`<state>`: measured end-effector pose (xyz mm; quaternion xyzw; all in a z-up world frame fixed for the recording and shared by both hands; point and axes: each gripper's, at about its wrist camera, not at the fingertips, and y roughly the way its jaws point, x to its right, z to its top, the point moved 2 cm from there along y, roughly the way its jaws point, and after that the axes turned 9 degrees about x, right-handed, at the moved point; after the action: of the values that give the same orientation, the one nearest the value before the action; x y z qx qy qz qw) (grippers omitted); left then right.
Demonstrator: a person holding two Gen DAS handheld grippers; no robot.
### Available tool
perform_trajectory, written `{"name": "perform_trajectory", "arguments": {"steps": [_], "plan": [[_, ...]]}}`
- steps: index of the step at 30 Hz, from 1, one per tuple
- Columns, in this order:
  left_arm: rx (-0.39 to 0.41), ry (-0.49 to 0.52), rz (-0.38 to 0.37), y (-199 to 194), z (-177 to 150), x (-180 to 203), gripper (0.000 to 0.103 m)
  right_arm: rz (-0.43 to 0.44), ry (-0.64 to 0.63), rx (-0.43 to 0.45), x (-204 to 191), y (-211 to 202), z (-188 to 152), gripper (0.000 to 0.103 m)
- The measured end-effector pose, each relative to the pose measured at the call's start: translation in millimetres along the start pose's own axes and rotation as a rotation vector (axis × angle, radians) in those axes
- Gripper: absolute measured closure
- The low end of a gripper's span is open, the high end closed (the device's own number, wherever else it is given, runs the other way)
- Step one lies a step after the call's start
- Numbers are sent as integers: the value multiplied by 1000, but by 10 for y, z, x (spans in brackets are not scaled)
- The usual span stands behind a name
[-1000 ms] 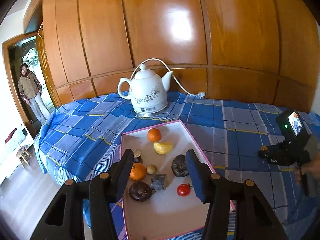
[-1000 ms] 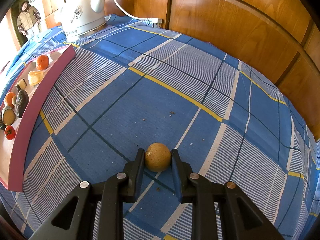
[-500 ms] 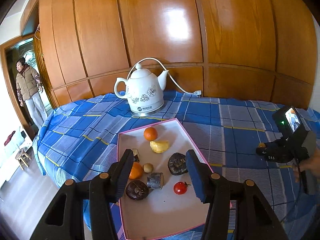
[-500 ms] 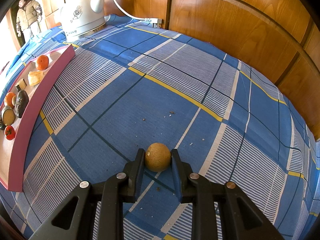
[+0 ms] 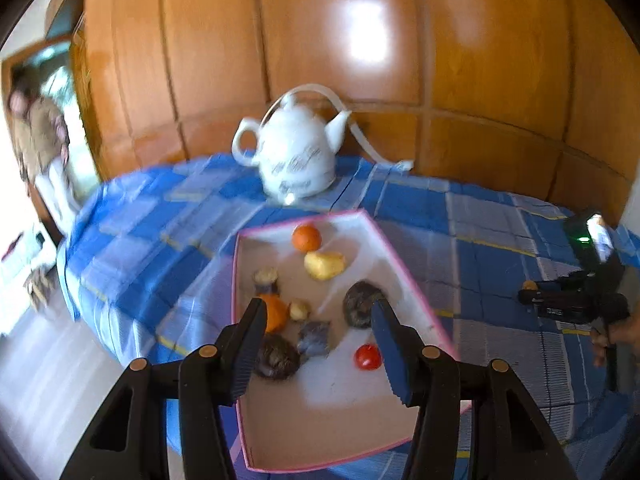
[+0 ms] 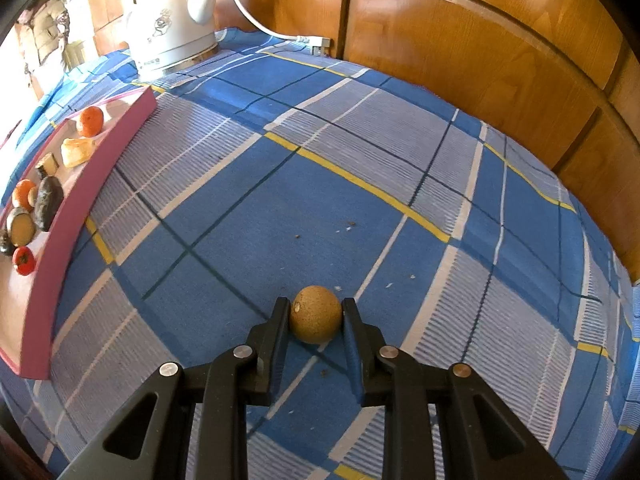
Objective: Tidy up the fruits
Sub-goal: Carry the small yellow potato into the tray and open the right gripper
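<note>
The pink tray (image 5: pixel 404 264) holds an orange (image 5: pixel 306 237), a tomato (image 5: pixel 367 357) and other fruits. My left tongs (image 5: pixel 318 344) hang spread above it. My right tongs (image 6: pixel 316 320) pinch a brown fruit (image 6: pixel 316 319) on the counter's blue cloth (image 6: pixel 360 160).

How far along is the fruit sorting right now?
Done: several fruits, including an orange and tomato, lie in the pink tray. In hand: right gripper clamps a round brown fruit on the tablecloth. Left: carrying it to the tray; left gripper hovers empty.
</note>
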<state>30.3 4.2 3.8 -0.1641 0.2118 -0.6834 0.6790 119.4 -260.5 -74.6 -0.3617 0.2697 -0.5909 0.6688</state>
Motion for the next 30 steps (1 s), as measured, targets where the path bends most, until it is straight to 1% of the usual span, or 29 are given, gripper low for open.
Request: {"name": "perform_trajectory", "arguments": {"steps": [3,5,8,12,13,14,16,18,21,23,24,26,30], "plan": [[-40,-46,32,88,-104,-184,48,10,-31,-14,-94,-4,2,78],[-68,-85,56,138,-183,-334,48,32,-25,-30,-142,-25,13,78],[-93,-138,93,184,-283,-544,48,65,-53,-10,-305,-154,44,78],[-104,-182,120,211,-372,-715,48,184,-66,60,-653,-446,133,78],[-105,-186,122,219,-371,-726,48,233,-70,81,-795,-527,169,78],[-105,-192,122,218,-383,-738,48,260,-74,90,-869,-567,176,78],[-102,-197,118,202,-386,-744,48,324,-112,116,-1166,-655,218,78],[-94,-200,114,180,-384,-750,48,355,-144,124,-1400,-675,242,78],[-86,-203,112,156,-382,-776,48,363,-177,122,-1630,-661,243,78],[-79,-206,118,152,-382,-814,47,385,-187,103,-1740,-648,232,78],[-79,-210,119,157,-385,-829,47,377,-192,100,-1769,-655,213,78],[-84,-219,117,175,-402,-844,47,333,-201,96,-1806,-600,215,78],[-97,-220,103,201,-446,-818,47,267,-173,93,-1830,-440,240,77]]}}
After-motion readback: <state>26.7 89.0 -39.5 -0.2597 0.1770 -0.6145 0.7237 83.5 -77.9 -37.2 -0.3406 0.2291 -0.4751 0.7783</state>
